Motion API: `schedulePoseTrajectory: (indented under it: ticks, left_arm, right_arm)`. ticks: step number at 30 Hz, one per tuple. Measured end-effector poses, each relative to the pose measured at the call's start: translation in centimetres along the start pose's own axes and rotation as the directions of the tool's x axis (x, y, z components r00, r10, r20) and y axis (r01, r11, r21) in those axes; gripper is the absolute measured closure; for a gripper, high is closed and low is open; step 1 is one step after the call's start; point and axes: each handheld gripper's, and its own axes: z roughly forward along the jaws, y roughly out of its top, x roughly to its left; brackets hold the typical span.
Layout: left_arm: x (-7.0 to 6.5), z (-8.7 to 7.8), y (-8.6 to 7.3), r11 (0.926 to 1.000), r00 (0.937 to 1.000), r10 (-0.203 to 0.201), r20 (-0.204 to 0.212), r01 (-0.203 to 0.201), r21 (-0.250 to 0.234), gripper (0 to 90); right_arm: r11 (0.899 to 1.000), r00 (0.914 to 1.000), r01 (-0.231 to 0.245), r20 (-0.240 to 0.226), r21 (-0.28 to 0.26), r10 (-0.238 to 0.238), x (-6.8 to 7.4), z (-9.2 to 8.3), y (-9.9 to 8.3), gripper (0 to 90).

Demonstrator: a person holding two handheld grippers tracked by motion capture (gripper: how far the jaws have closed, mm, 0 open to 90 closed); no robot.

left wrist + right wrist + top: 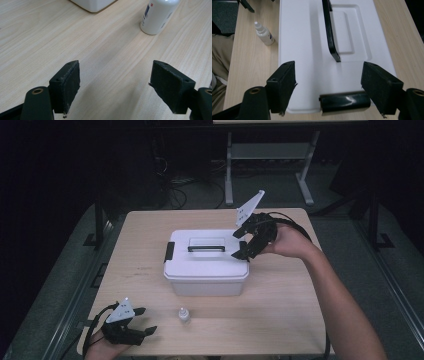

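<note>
The right gripper, jaws wide apart, hovers over the black latch of the white plastic box mid-table – it may slip off – the left gripper rests open.

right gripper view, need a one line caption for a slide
Open right gripper poised over the black latch at the end of a closed white box, small dropper bottle beside it.
</note>
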Motion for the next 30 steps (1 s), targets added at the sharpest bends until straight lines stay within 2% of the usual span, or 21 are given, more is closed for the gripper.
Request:
schedulePoseTrajectory:
  ticks: [6,16,24,30]
  left_arm:
    - [-0.1,0.0,0.0,1.0000,1.0000,-0.001,0.004,0.001,-0.005,23.5]
    - [-0.1,0.1,0.0,1.0000,1.0000,0.002,0.005,-0.002,-0.002,23.6]
    - [-0.1,0.1,0.0,1.0000,1.0000,0.000,0.006,0.000,-0.001,23.6]
    - [-0.1,0.0,0.0,1.0000,1.0000,0.001,0.004,-0.001,-0.002,23.5]
  right_arm:
    - [1.000,0.9999,0.005,-0.012,-0.005,-0.005,0.0,0.5,0.8,29.0]
    - [0.999,0.9988,0.039,-0.030,-0.002,-0.039,-0.1,1.9,2.7,30.9]
    - [0.999,0.9978,0.053,-0.039,0.006,-0.053,0.0,3.0,3.5,34.4]
    - [0.997,0.9958,0.082,-0.041,0.010,-0.082,0.2,3.6,4.1,42.8]
